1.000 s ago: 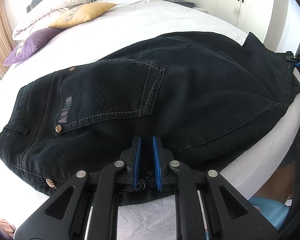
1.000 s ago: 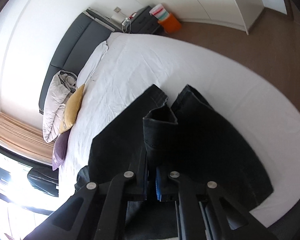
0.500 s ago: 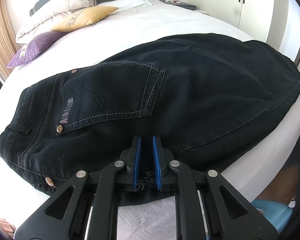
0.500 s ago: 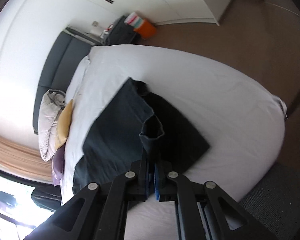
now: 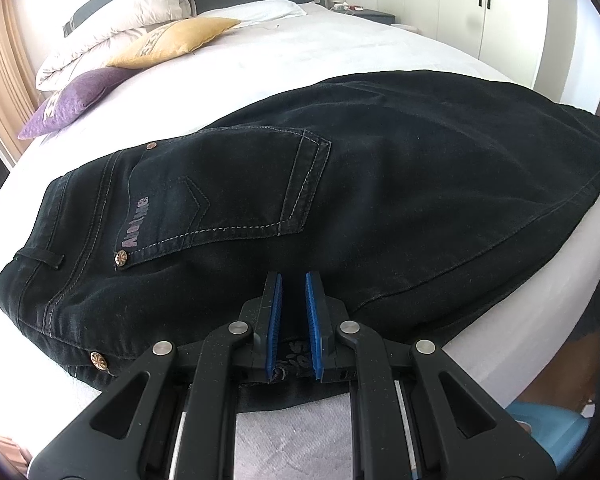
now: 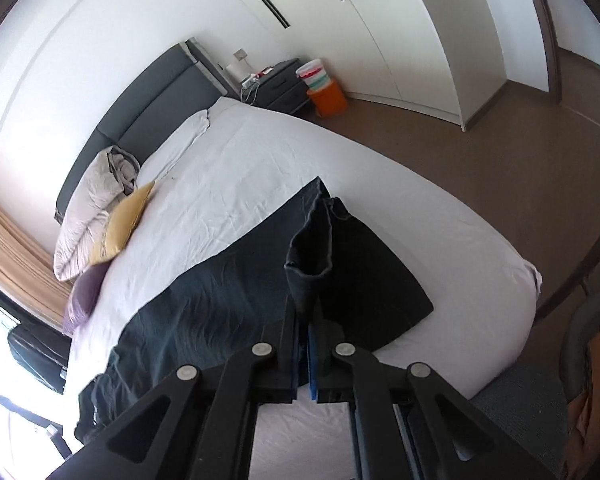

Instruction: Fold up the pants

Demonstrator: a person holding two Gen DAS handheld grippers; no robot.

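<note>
Across the near edge of the white bed (image 5: 379,40) lie the black pants (image 5: 399,184), heavy, limp denim best held by seams or hems: left claw (image 5: 293,320) clenched on the seat edge, right claw (image 6: 303,344) grasping a lifted leg hem.

Left gripper (image 5: 293,284) and right gripper (image 6: 303,322) both clamped.

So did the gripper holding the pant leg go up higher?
Yes. The right gripper rose: the bed looks farther below, with the pants clamped.
</note>
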